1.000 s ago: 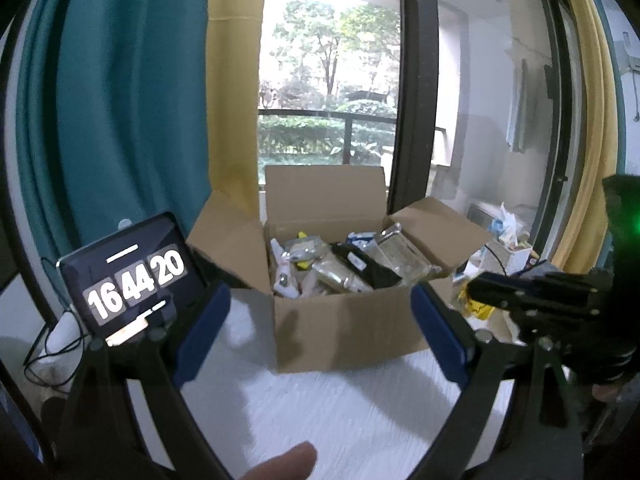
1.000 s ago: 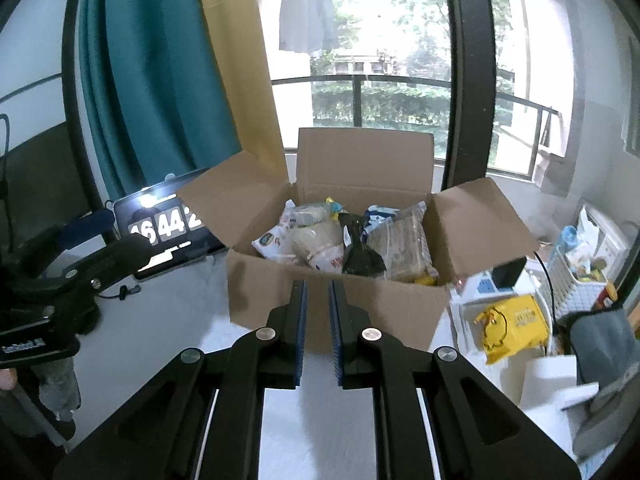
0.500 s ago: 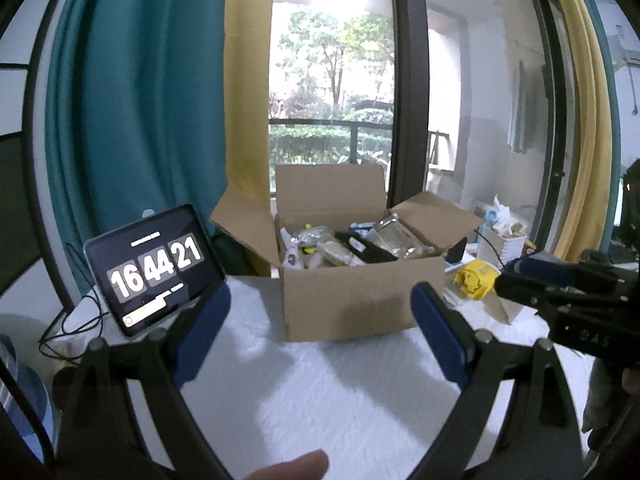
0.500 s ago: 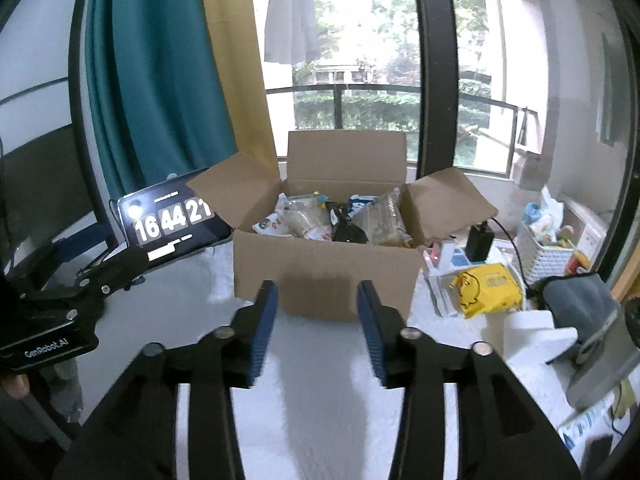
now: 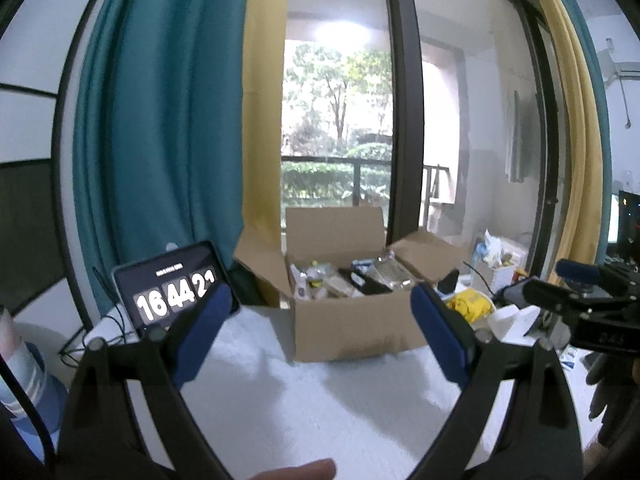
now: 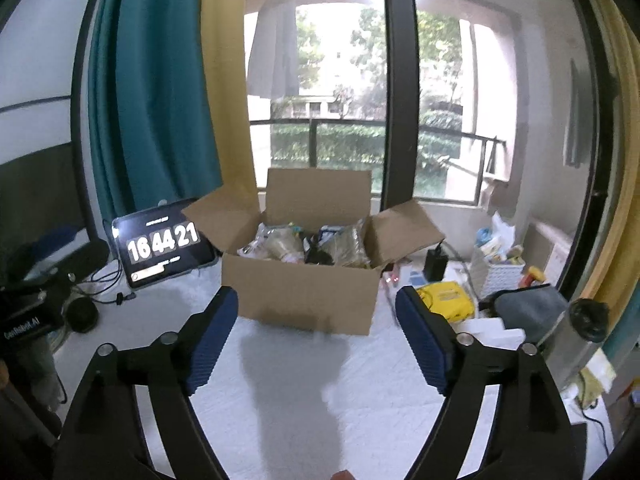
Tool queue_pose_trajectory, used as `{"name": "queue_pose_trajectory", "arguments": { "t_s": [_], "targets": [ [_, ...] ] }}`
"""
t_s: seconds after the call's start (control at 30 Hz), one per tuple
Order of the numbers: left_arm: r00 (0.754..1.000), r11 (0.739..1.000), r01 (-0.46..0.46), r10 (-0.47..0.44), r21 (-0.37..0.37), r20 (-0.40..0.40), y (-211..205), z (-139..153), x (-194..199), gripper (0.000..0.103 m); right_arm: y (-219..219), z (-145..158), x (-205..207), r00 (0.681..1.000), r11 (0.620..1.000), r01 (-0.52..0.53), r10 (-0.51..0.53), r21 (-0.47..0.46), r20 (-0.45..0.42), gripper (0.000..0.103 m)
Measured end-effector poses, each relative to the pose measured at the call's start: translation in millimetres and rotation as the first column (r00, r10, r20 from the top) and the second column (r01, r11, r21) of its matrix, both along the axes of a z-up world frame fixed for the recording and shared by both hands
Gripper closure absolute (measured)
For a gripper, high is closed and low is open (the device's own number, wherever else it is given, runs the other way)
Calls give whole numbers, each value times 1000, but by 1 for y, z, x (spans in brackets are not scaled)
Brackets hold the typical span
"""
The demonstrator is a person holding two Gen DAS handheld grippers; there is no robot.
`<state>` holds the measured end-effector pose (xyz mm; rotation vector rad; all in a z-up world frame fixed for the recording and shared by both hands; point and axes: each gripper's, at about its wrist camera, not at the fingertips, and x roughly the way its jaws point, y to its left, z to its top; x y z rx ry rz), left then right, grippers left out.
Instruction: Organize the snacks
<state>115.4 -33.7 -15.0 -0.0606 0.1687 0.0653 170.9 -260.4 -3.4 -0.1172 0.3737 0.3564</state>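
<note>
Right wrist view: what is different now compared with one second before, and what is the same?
The right claw was shut with nothing between its fingers; its jaws have just been opening and now stand wide, still empty. Both views show the cardboard box smaller, so both claws drew back from it. The left claw stayed open and empty. The box, its snack packets and the tablet clock kept their places.

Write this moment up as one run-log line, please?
left hand-held gripper: open, empty | right hand-held gripper: jaws just opened, empty | cardboard box: flaps open, snacks inside | table
</note>
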Motion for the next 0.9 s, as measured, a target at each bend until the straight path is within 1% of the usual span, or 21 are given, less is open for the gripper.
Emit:
{"name": "queue_pose_trajectory", "arguments": {
  "t_s": [0.07, 0.33, 0.43, 0.53, 0.67, 0.9],
  "targets": [
    [1000, 1000, -7, 7, -1, 19, 2, 6, -3, 10, -2, 6, -4, 1000, 1000, 9, -9, 5, 13, 17],
    [997, 1000, -21, 21, -9, 71, 9, 27, -17, 9, -6, 30, -21, 997, 1000, 14, -15, 11, 75, 16],
    [997, 1000, -14, 15, -12, 76, 11, 31, -18, 6, -8, 38, -26, 995, 1000, 19, -21, 16, 101, 16],
    [997, 1000, -11, 11, -1, 82, 10, 35, -18, 6, -9, 45, -30, 992, 999, 28, -30, 20, 123, 16],
    [995, 1000, -5, 4, 4, 97, 9, 39, -20, 6, -10, 50, -32, 990, 999, 28, -31, 24, 136, 16],
    [995, 1000, -4, 4, 3, 96, 8, 38, -18, 6, -11, 52, -34, 990, 999, 28, -31, 25, 137, 15]
  ]
}}
